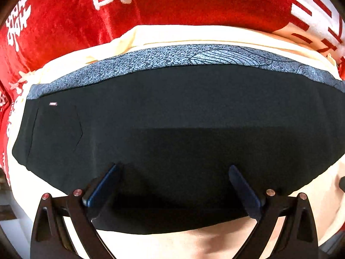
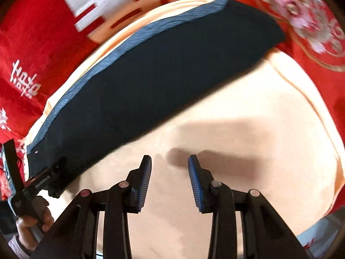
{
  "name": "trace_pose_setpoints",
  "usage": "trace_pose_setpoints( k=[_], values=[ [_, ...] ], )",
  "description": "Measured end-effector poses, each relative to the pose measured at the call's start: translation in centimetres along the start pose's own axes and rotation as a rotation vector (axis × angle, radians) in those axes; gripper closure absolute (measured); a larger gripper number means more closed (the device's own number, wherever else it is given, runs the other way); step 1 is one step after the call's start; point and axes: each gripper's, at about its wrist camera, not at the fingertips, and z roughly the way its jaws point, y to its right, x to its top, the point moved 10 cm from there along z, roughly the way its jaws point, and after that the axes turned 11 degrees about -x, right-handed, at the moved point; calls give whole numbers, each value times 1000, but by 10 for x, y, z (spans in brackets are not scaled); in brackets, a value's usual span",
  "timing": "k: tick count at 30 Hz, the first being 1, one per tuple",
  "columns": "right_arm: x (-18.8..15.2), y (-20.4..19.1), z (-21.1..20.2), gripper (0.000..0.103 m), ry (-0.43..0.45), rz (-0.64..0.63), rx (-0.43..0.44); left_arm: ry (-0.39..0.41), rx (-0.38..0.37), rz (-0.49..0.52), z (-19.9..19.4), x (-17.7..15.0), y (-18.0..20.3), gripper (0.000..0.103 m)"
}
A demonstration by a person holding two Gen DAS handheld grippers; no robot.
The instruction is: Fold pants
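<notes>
Pants [image 1: 172, 118] lie sideways right under left gripper [image 1: 172, 168], fingers spread wide, empty. Right gripper [image 2: 169, 161] partly spread, empty, over cream cloth [image 2: 248, 108]; pants up-left. Left nearer.

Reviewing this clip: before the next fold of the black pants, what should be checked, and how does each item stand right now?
1. Pants lie flat on the cream cloth, with no bunching seen: ok.
2. Patterned grey waistband lies straight along the far edge: ok.
3. Left gripper open, jaws wide over the near part of the pants, nothing pinched: ok.
4. Right gripper open over bare cream cloth, clear of the pants, holding nothing: ok.
5. Whether the layers beneath are aligned: cannot tell, only the top surface shows.
6. Whether either gripper touches the fabric: cannot tell.
</notes>
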Motion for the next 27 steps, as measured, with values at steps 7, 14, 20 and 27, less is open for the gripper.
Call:
trace_pose_setpoints(
  k=[7, 14, 20, 27],
  values=[
    [46, 64, -7, 62, 63, 221, 38, 1, 67, 40, -16, -1, 8, 1],
    [102, 107, 4, 59, 133, 341, -12, 50, 4, 73, -39, 16, 66, 1],
    [124, 115, -1, 85, 171, 342, -7, 81, -82, 156, -26, 42, 152, 1],
    [129, 110, 16, 80, 156, 219, -44, 18, -95, 151, 9, 35, 176, 1]
  ],
)
